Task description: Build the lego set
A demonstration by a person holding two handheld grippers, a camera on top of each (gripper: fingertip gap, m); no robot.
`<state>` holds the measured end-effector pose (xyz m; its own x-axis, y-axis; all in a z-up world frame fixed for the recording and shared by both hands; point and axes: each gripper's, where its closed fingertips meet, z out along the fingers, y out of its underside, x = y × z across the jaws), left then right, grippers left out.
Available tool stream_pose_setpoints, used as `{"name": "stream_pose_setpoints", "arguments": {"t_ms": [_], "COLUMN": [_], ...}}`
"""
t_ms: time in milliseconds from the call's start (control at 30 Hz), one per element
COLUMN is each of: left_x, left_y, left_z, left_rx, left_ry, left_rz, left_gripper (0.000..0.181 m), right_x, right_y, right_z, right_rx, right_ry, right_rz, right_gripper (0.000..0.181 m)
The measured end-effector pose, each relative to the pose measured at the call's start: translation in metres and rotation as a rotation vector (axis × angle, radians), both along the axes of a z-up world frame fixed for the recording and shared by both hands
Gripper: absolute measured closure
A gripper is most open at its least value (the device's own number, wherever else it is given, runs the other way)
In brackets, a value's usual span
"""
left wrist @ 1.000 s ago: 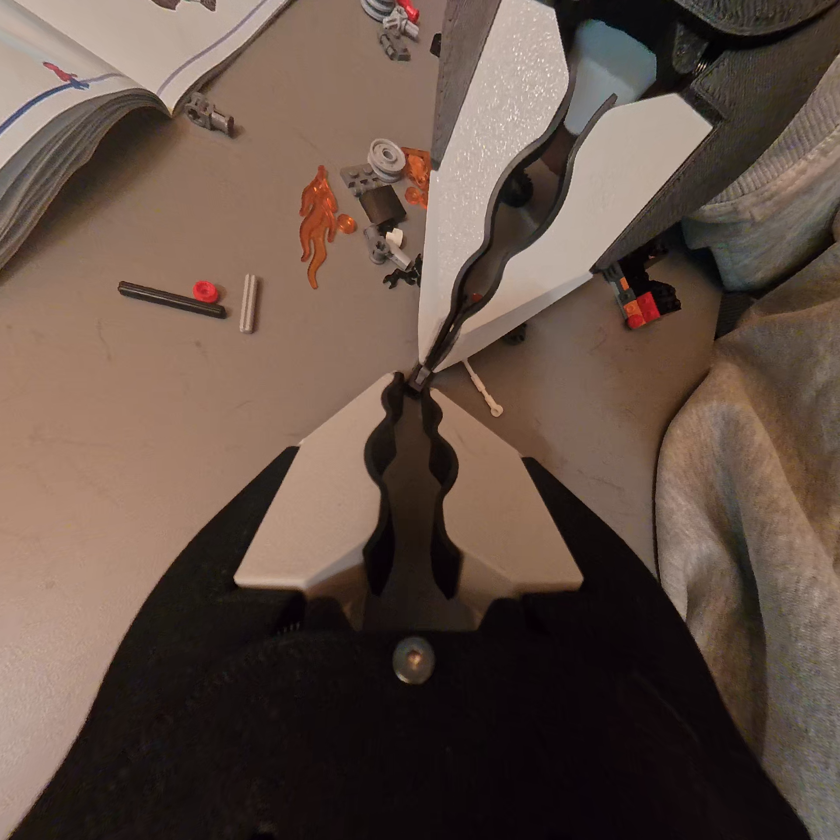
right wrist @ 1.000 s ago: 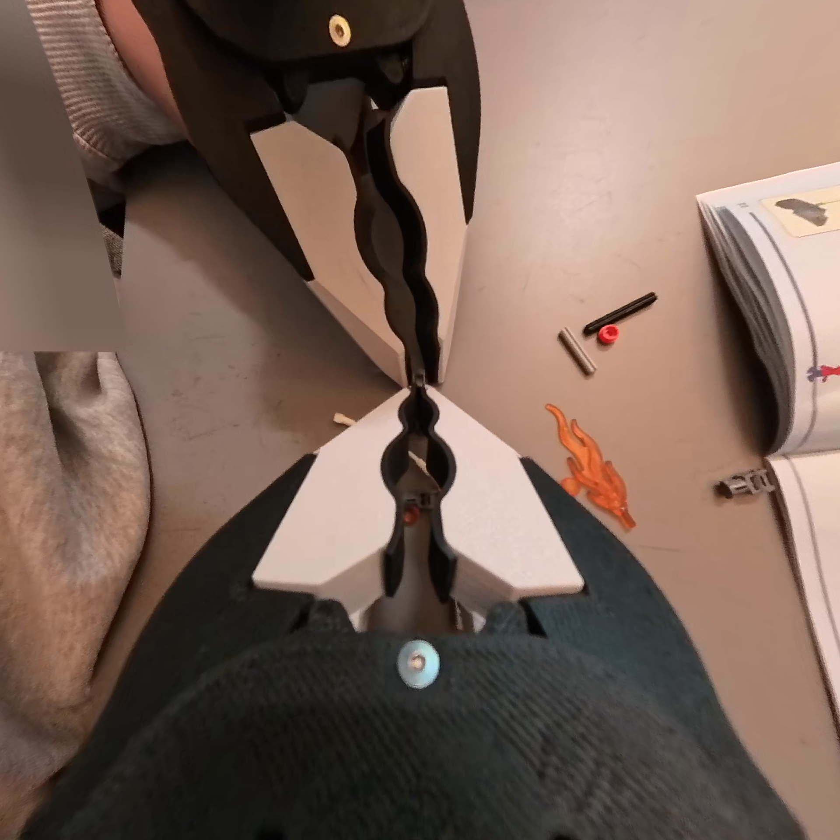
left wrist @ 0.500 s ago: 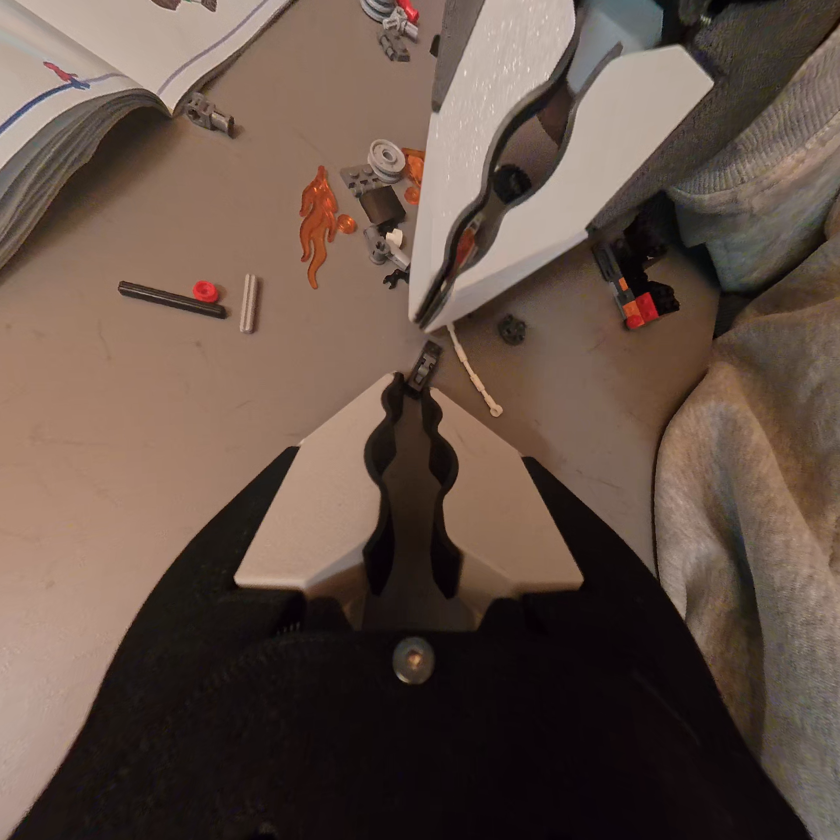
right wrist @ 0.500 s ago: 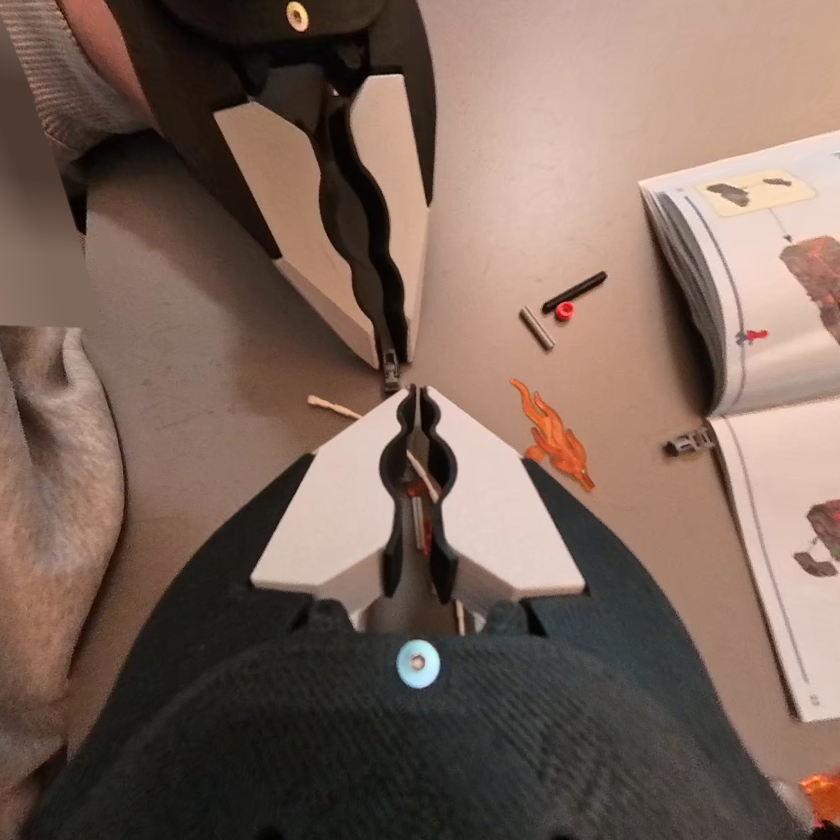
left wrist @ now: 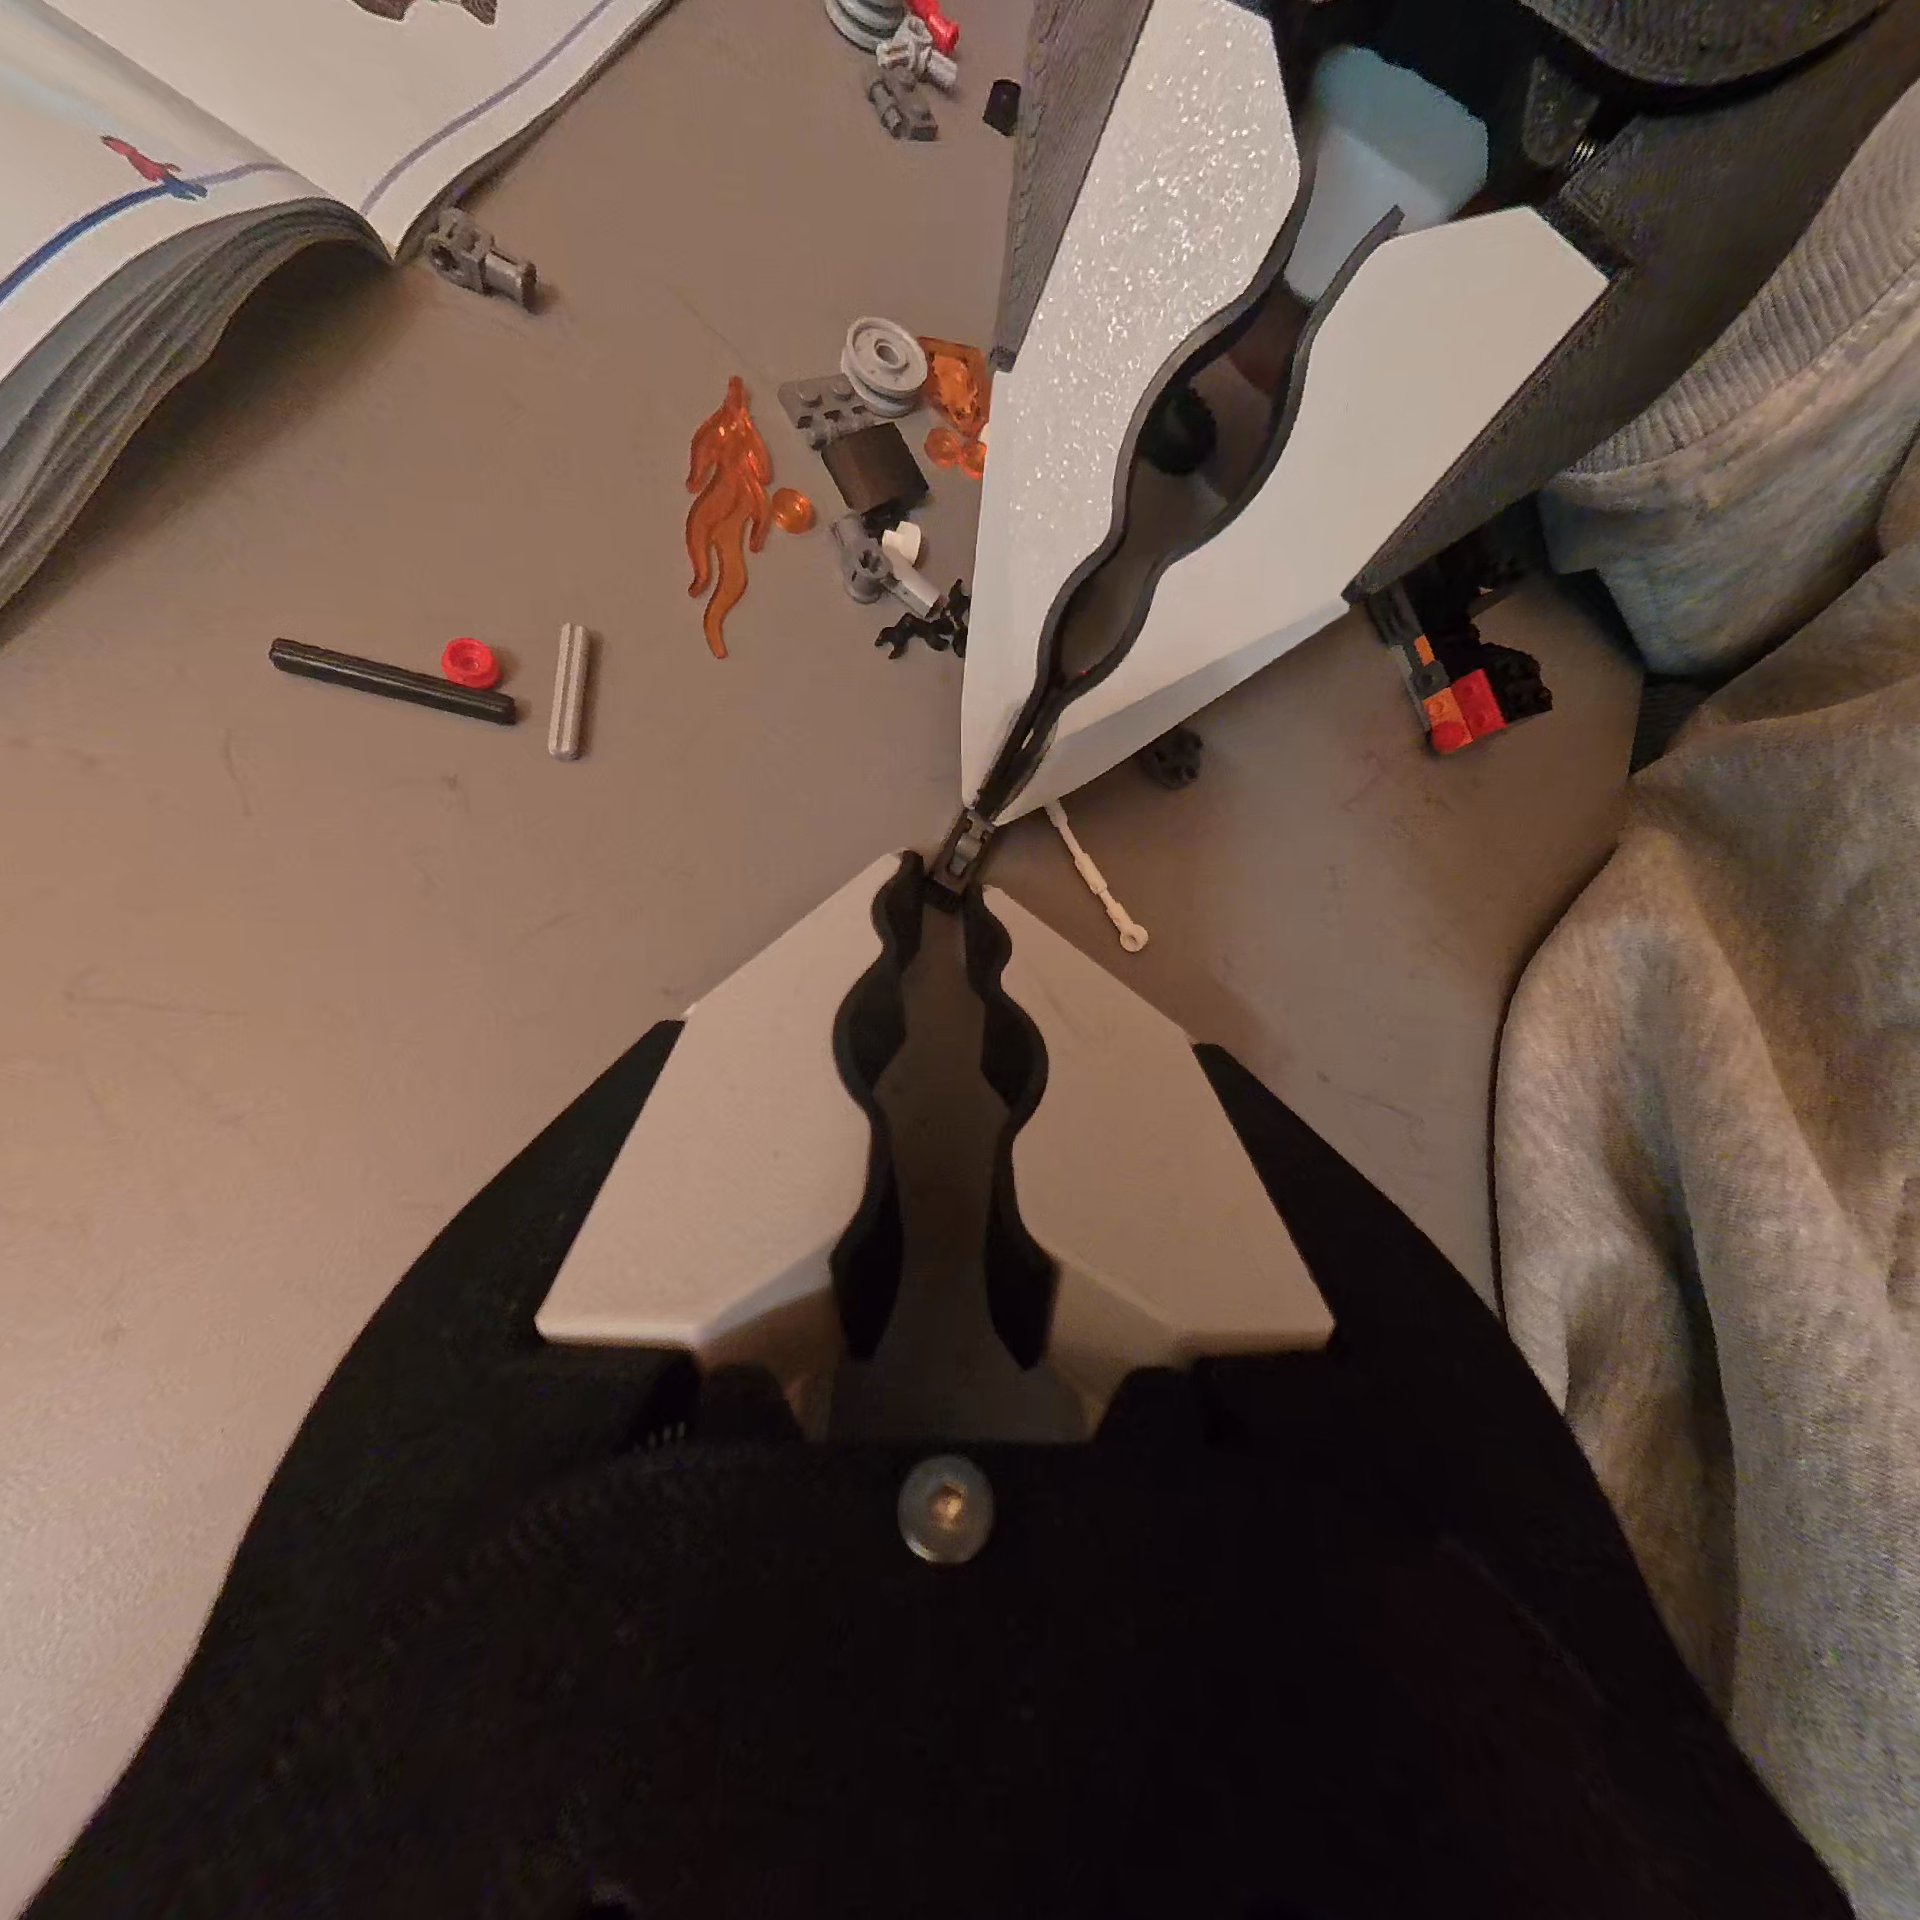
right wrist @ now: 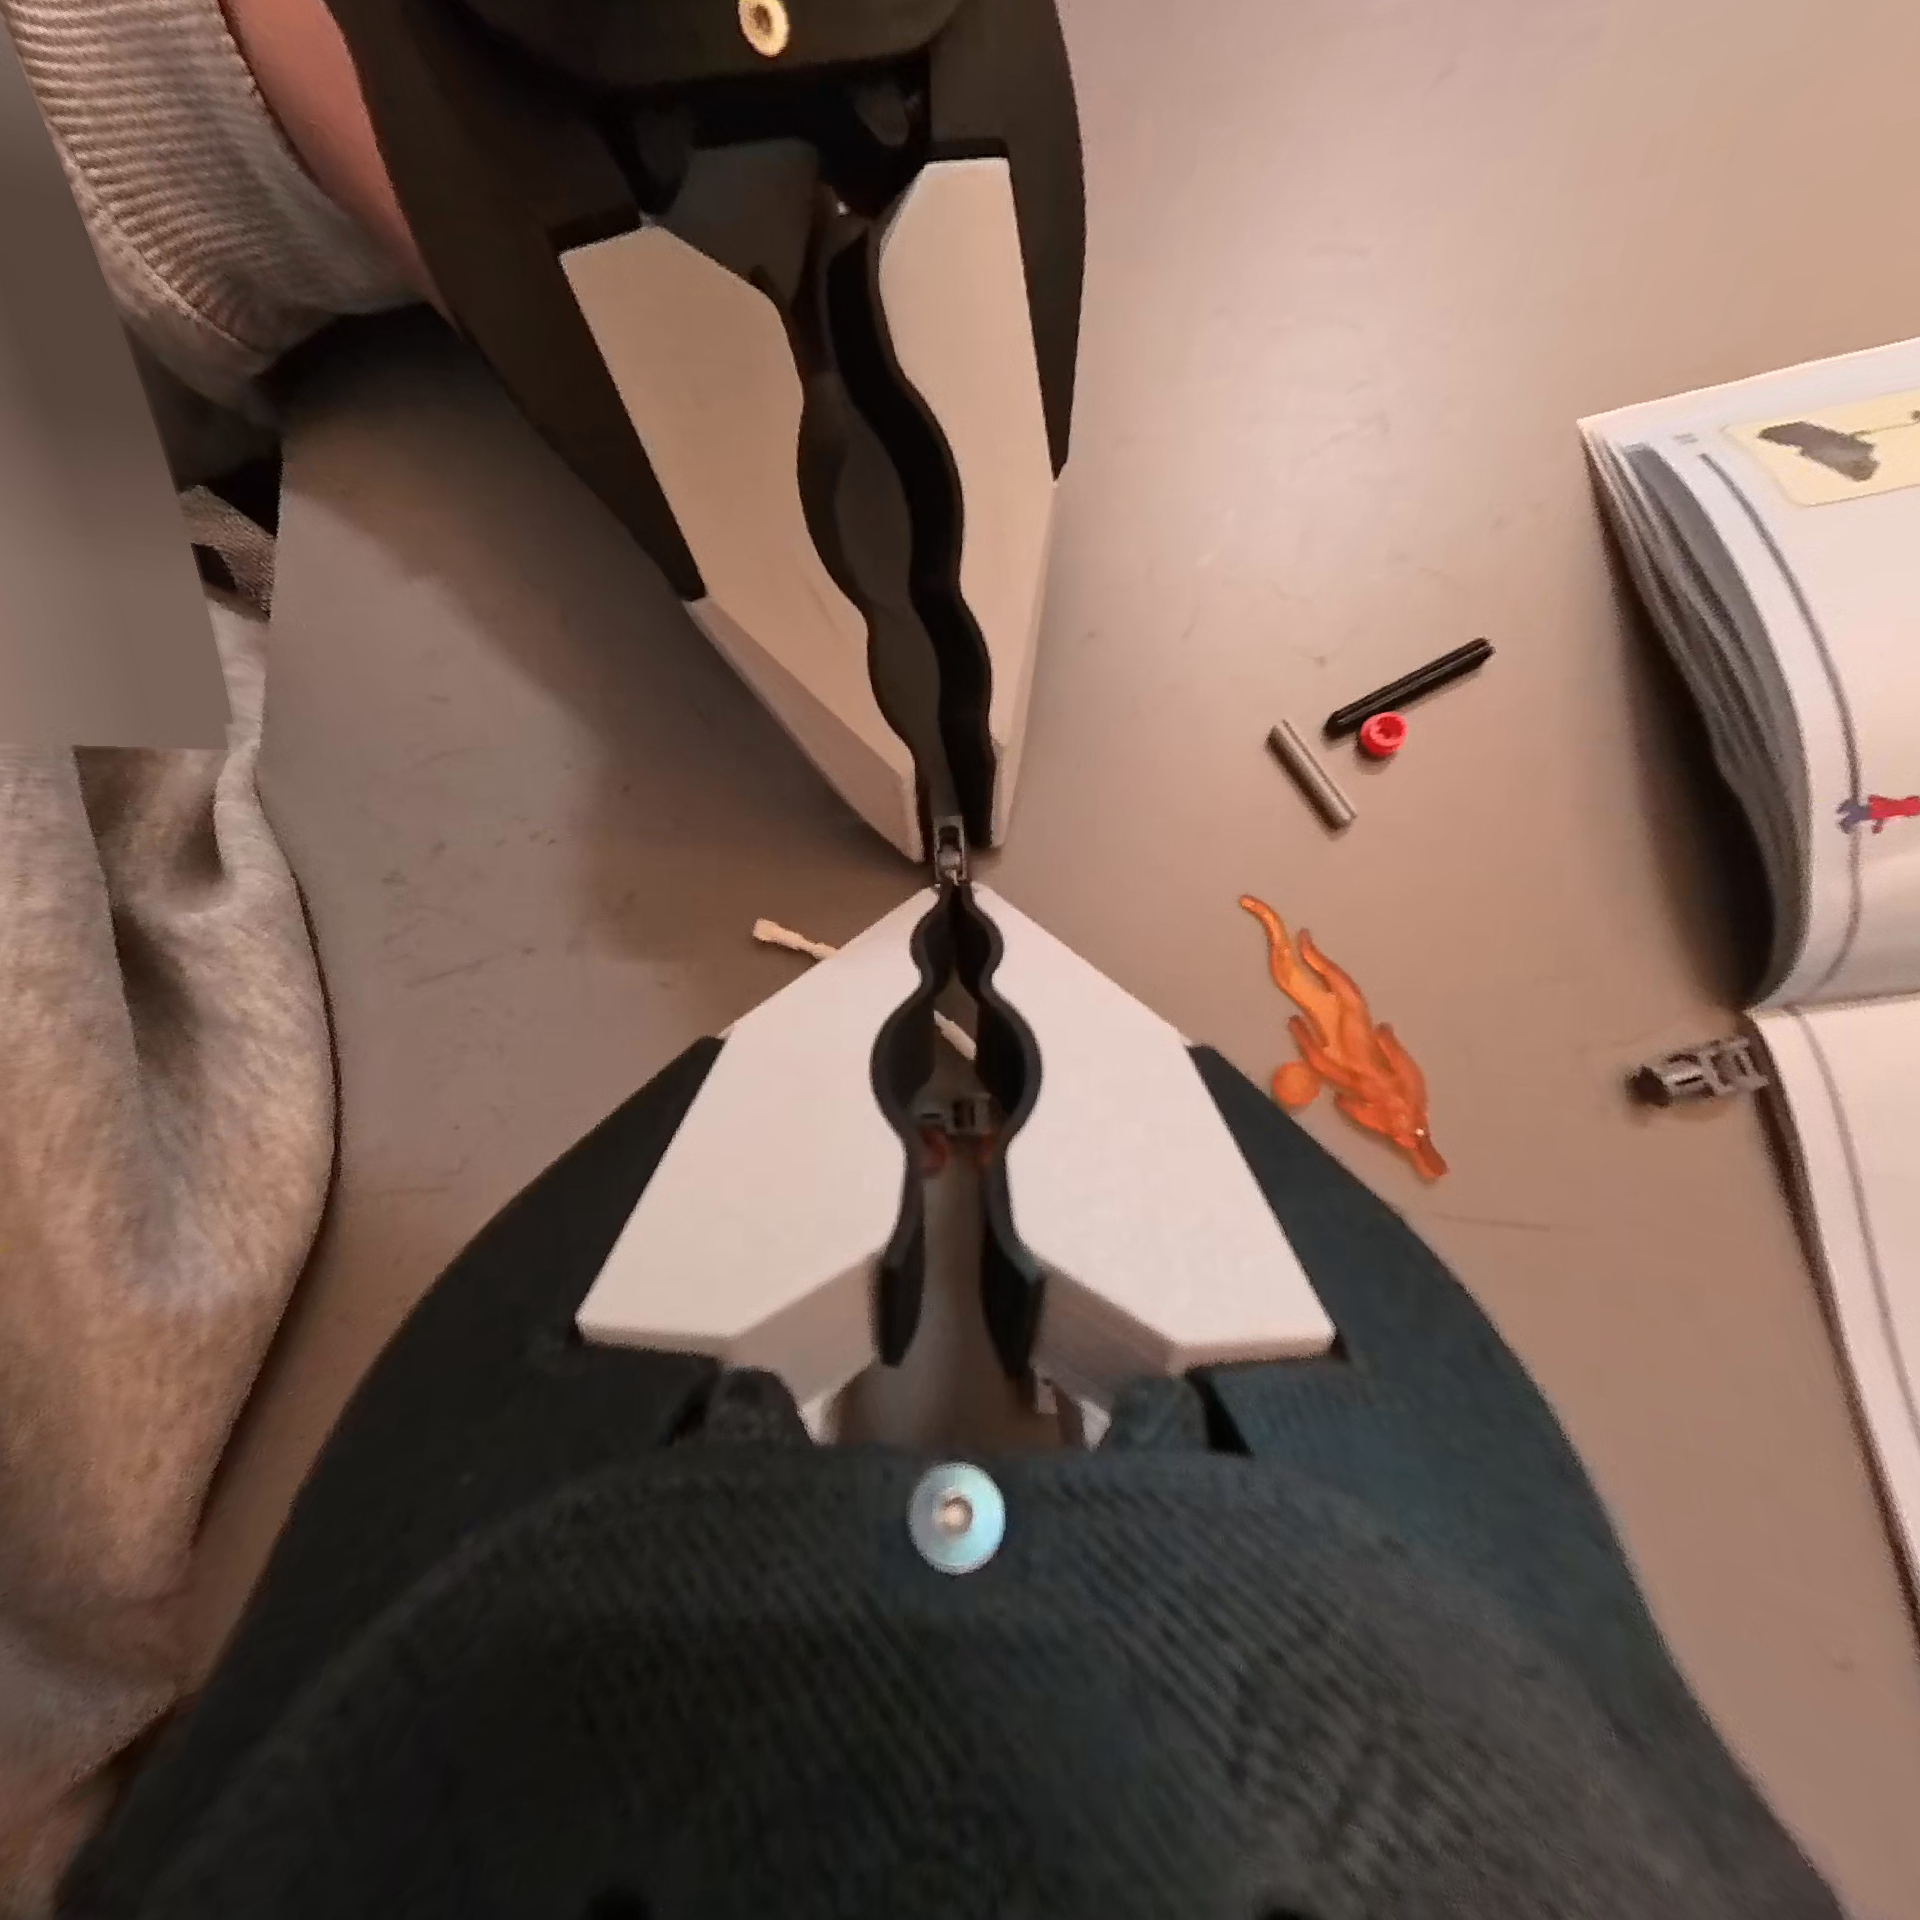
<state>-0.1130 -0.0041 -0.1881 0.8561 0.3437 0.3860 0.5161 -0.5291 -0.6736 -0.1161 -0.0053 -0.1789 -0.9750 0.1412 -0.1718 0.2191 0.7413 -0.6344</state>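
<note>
My left gripper [left wrist: 940, 894] is shut on a small dark grey lego piece [left wrist: 961, 847] that sticks out past its fingertips, just above the brown table. My right gripper [left wrist: 987, 805] comes in from the upper right, shut, with its tips against the piece's far end. In the right wrist view my right gripper [right wrist: 951, 909] is at the bottom, and the left gripper [right wrist: 951, 821] hangs in from the top with the piece [right wrist: 948, 844] at its tip. I cannot tell whether the right tips pinch the piece or only touch it.
An open instruction booklet [left wrist: 208, 156] lies at the far left. Near it are a black axle [left wrist: 390, 681], a red stud [left wrist: 468, 660], a grey axle [left wrist: 569, 691], an orange flame [left wrist: 727, 499] and a pile of small parts [left wrist: 883, 416]. A black-and-red partial build [left wrist: 1465, 675], a white stick [left wrist: 1096, 883] and a grey sleeve [left wrist: 1714, 1143] are on the right. Left and right tips are no more than a few centimetres apart. Left tips and right tips are each some 7 cm from the grey axle [left wrist: 569, 691]. Look for it in the right wrist view [right wrist: 1314, 769] too.
Half a second ago the right gripper had pulled back up and away, leaving the piece in the left gripper. It has now come back down tip to tip against the piece.
</note>
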Motion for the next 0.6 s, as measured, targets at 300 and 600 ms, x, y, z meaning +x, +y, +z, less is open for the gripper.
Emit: {"name": "stream_pose_setpoints", "arguments": {"t_ms": [300, 600], "left_x": [-0.0001, -0.0004], "left_y": [0.0, -0.0002], "left_z": [-0.0003, -0.0003], "left_rx": [-0.005, -0.007], "left_ry": [0.006, 0.012], "left_rz": [0.001, 0.002], "left_gripper": [0.175, 0.175], "right_x": [0.0008, 0.0009], "right_y": [0.0001, 0.0002], "right_z": [-0.0009, -0.0013], "right_rx": [0.059, 0.09], "right_ry": [0.014, 0.054], "right_rz": [-0.027, -0.021], "right_gripper": [0.181, 0.181]}}
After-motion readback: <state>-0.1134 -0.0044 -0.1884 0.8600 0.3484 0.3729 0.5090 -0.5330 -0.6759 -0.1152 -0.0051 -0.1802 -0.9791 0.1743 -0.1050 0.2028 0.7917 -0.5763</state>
